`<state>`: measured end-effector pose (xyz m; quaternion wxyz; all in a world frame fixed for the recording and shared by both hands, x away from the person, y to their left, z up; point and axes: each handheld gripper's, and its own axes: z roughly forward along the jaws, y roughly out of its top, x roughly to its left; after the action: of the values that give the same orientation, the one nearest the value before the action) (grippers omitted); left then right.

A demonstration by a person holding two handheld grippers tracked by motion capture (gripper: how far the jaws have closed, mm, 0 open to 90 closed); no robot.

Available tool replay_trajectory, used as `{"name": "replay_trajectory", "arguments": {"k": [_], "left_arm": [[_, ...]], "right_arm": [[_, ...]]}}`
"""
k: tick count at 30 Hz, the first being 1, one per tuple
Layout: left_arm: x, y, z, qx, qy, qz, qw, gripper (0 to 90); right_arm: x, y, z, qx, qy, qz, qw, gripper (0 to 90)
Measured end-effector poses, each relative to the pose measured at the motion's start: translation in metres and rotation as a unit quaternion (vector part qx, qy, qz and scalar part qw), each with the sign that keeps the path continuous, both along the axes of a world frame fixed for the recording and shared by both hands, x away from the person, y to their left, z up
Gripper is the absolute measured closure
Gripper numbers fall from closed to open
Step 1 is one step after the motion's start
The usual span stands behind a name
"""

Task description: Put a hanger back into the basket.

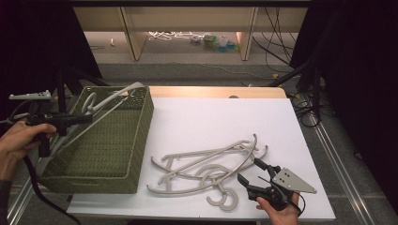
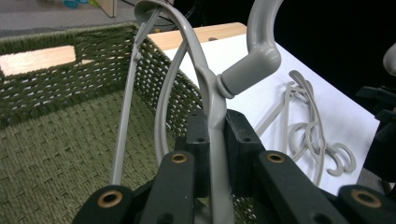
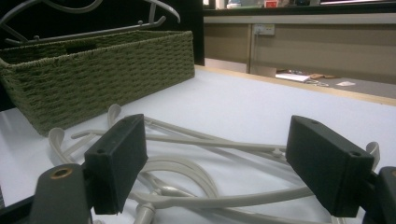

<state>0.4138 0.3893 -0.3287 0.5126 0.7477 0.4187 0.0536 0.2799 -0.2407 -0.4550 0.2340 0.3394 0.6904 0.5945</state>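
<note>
The pale grey plastic coat hanger (image 2: 212, 100), slim with a thick hook, hangs tilted over the green woven basket (image 1: 141, 136), pinched tight in the left gripper (image 1: 87, 118); lowering and releasing looks next. At four o'clock, the right gripper (image 1: 251, 174) gapes wide over the grey hanger pile (image 1: 206, 168).

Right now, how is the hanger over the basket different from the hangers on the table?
The held hanger is clamped in the left gripper above the green basket; the pile of hangers lies flat on the white table, in front of the open right gripper. The held hanger is alone and tilted; the pile is tangled. All are grey plastic.
</note>
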Motion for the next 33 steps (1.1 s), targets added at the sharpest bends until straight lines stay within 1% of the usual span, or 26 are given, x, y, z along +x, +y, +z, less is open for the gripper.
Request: {"name": "replay_trajectory", "arguments": {"k": [1, 2, 3, 4, 6, 7, 8, 9, 11, 12, 13, 14, 17, 20, 23, 25, 28, 29, 31, 32, 33], "left_arm": [[0.002, 0.001, -0.001, -0.006, -0.001, -0.002, 1.0, 80.7], [0.004, 0.001, -0.001, -0.003, 0.001, 0.0, 1.0, 80.7], [0.006, 0.001, -0.001, -0.006, -0.001, -0.004, 1.0, 80.6], [0.007, 0.0, -0.001, -0.004, 0.001, -0.003, 1.0, 80.7], [0.009, 0.0, -0.001, -0.004, 0.002, 0.002, 1.0, 80.7], [0.011, 0.0, -0.002, -0.003, 0.008, 0.002, 1.0, 80.7], [0.013, 0.0, -0.003, -0.003, 0.009, 0.0, 1.0, 80.7], [0.013, -0.001, -0.003, -0.002, 0.011, 0.003, 0.9999, 80.7], [0.014, -0.003, -0.004, -0.001, 0.013, -0.002, 0.9999, 80.7], [0.014, -0.004, -0.004, 0.0, 0.01, 0.0, 0.9999, 80.7], [0.015, -0.004, -0.004, 0.001, 0.013, -0.002, 0.9999, 80.7], [0.016, -0.004, -0.005, 0.003, 0.015, -0.001, 0.9999, 80.7], [0.02, -0.004, -0.007, 0.009, 0.025, 0.003, 0.9996, 80.6], [0.024, -0.006, -0.009, 0.02, 0.035, 0.004, 0.9992, 80.5], [0.029, -0.007, -0.01, 0.035, 0.043, 0.009, 0.9984, 80.3], [0.031, -0.009, -0.012, 0.04, 0.05, 0.011, 0.9979, 80.3], [0.031, -0.014, -0.015, 0.04, 0.056, 0.009, 0.9976, 80.5], [0.031, -0.014, -0.015, 0.044, 0.058, 0.01, 0.9973, 80.6], [0.031, -0.015, -0.015, 0.043, 0.064, 0.012, 0.9969, 80.6], [0.03, -0.016, -0.015, 0.042, 0.065, 0.011, 0.9969, 80.6], [0.029, -0.016, -0.014, 0.042, 0.062, 0.014, 0.9971, 80.6]], "right_arm": [[0.0, 0.0, 0.0, 0.0, 0.0, 0.0, 1.0, 21.3], [0.0, 0.0, 0.0, -0.002, 0.005, 0.001, 1.0, 21.3], [0.0, 0.0, 0.0, 0.001, 0.003, 0.002, 1.0, 21.3], [0.0, 0.001, 0.0, 0.004, 0.001, 0.002, 1.0, 21.3], [0.0, 0.001, 0.0, 0.002, 0.002, 0.002, 1.0, 21.3], [0.0, 0.001, 0.0, -0.002, 0.002, 0.001, 1.0, 21.3], [-0.001, 0.0, 0.001, -0.006, 0.005, 0.0, 1.0, 21.3], [0.0, 0.0, 0.0, -0.003, 0.005, 0.002, 1.0, 21.3], [0.0, 0.001, 0.0, 0.003, 0.002, 0.002, 1.0, 21.3], [0.0, 0.001, -0.001, 0.004, 0.001, 0.001, 1.0, 21.3], [0.0, 0.001, -0.001, 0.003, 0.001, 0.0, 1.0, 21.3], [0.0, 0.001, -0.001, 0.003, 0.002, 0.002, 1.0, 21.3], [0.0, 0.001, 0.0, -0.006, 0.005, 0.001, 1.0, 21.4], [0.0, 0.001, 0.0, -0.005, 0.006, 0.001, 1.0, 21.3], [0.0, 0.0, 0.0, -0.004, 0.005, 0.002, 1.0, 21.3], [0.0, 0.001, 0.0, -0.005, 0.006, 0.002, 1.0, 21.4], [0.0, 0.001, 0.0, -0.005, 0.006, 0.002, 1.0, 21.3], [0.0, 0.0, 0.0, -0.005, 0.007, 0.003, 1.0, 21.3], [0.0, 0.0, 0.0, -0.004, 0.007, 0.002, 1.0, 21.3], [0.001, 0.001, -0.001, 0.004, 0.003, 0.003, 1.0, 21.4], [0.001, 0.001, -0.001, 0.002, 0.002, 0.003, 1.0, 21.4]]}}
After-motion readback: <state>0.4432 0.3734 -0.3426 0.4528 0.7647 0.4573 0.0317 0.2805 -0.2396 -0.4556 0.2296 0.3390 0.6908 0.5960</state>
